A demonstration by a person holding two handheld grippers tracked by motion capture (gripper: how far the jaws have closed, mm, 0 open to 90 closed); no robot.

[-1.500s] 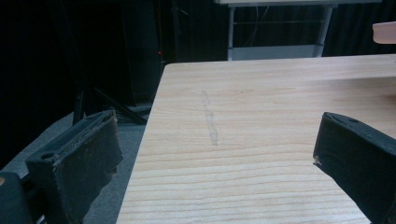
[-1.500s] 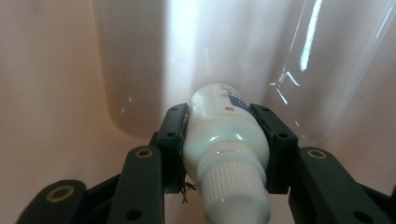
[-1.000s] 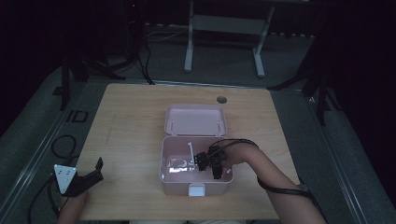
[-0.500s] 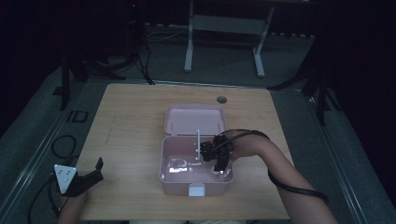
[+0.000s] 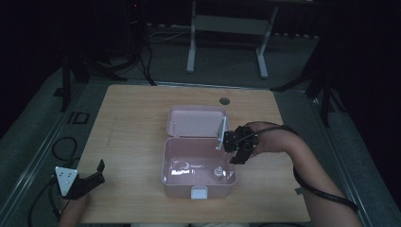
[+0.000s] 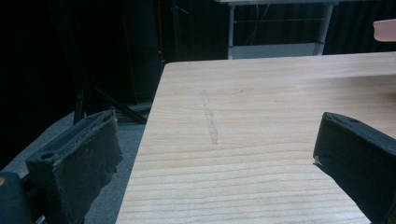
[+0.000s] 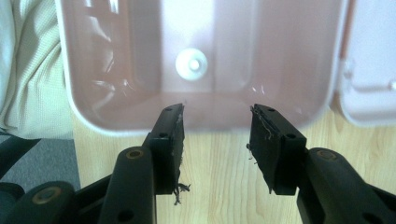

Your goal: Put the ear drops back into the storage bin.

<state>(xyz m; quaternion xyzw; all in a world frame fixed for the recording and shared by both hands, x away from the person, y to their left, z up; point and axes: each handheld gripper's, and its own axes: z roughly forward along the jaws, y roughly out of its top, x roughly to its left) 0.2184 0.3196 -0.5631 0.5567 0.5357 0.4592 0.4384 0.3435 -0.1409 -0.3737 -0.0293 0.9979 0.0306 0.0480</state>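
An open pink box [image 5: 166, 161] stands mid-table with its lid [image 5: 196, 122] laid back flat. On its floor, near the front right corner, lies a small white round piece [image 5: 218, 172] [image 7: 191, 64]. My right gripper [image 5: 235, 156] [image 7: 215, 126] hangs above the box's right rim and points down into it. Its jaws have just been opening and stand apart with nothing between them. My left gripper [image 5: 97, 174] [image 6: 215, 154] rests at the table's front left corner, open wide over bare wood.
A glossy patch [image 5: 182, 166] shows on the box floor at the left. A white latch [image 5: 198, 193] is on the box's front wall. A round hole [image 5: 224, 100] sits near the table's far edge. The table's left edge [image 6: 149, 121] drops off beside my left gripper.
My right gripper has risen out of the box and shifted right and back to above its right rim. The left gripper has stayed put.
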